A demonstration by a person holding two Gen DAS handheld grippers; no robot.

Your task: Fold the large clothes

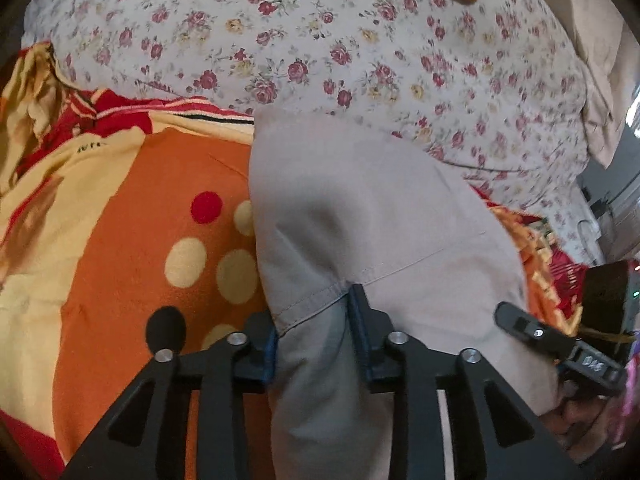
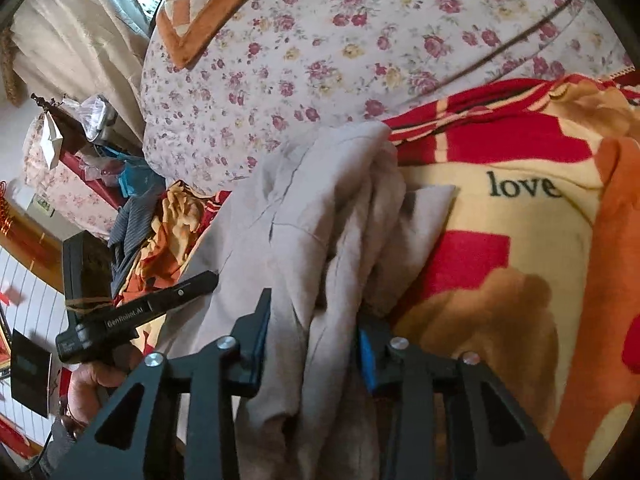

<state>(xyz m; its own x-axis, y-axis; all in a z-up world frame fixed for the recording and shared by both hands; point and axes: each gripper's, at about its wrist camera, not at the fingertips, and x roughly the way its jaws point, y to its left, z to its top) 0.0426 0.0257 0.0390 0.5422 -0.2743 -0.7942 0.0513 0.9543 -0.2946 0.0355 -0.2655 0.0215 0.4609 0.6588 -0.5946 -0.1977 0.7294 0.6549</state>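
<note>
1. Where things are: the beige garment [image 1: 360,216] lies on the bed, on top of an orange blanket [image 1: 132,216] w/ cream dots, w/ a floral quilt [image 1: 360,48] behind it at 12 o'clock. Looks like trousers or a shirt, can't tell which, too bunched.

2. Left gripper [image 1: 312,344]: jaws part-way closed w/ a hemmed edge of the fabric between them. The pads look like they're touching cloth on both sides, so I'd call it clamped on the garment, tho not hard.

3. Right gripper [image 2: 312,344]: same deal, narrowed around a thick gathered bundle of the same cloth; the blue pad [image 2: 366,360] at 3 o'clock presses into it. The left unit shows up in this view at 9 o'clock, w/ the person's hand [image 2: 92,384] below it.

4. Step in hand, imo: carrying a fold across. Tips:
 - keep both grips even so the edge stays straight, not twisted
 - the right side holds multiple layers, so it might shed one; squeeze firmer b4 lifting
 - lift just clear of the blanket, otherwise the fuzzy surface drags the lower layer
 - lay the edge toward 12 o'clock, then flatten it.

5. Risk: the bundle on the right looks wrinkly, so the fold prob comes out lumpy unless it's shaken out first.
</note>
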